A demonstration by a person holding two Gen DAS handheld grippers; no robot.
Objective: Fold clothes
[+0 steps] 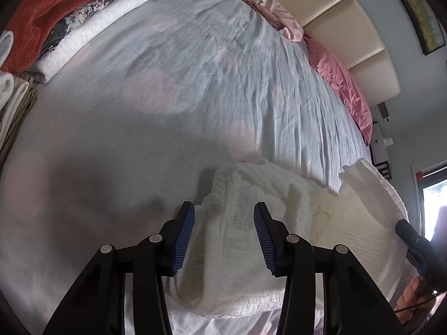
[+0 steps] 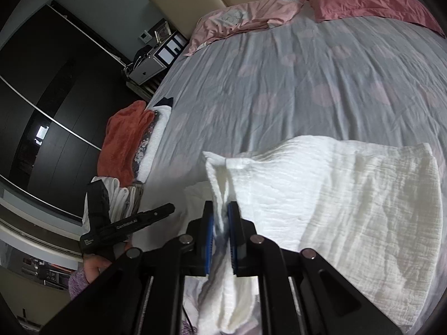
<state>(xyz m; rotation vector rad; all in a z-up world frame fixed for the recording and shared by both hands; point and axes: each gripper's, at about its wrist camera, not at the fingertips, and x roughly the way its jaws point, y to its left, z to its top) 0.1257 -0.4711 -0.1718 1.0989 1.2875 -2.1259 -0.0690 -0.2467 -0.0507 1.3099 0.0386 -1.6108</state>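
A white crinkled garment [image 1: 279, 251] with an elastic waistband lies at the near edge of the bed. My left gripper [image 1: 225, 212] hovers over the waistband, jaws apart, cloth bunched between the blue pads [image 1: 185, 237] without being squeezed. My right gripper [image 2: 220, 209] is shut on the garment's edge [image 2: 218, 178] and holds it lifted off the bed, while the rest of the garment [image 2: 349, 195] drapes to the right. In the left wrist view the right gripper [image 1: 405, 231] shows at the right edge, a hand below it. One left finger [image 2: 156, 213] shows in the right wrist view.
A stack of folded clothes [image 1: 56, 19] with an orange towel [image 2: 123, 142] on top sits along the bed's left side. Pink pillows [image 2: 363, 0] lie against the beige headboard [image 1: 335, 28]. The grey sheet [image 2: 293, 89] spreads between. A dark wardrobe [image 2: 42, 97] stands beside the bed.
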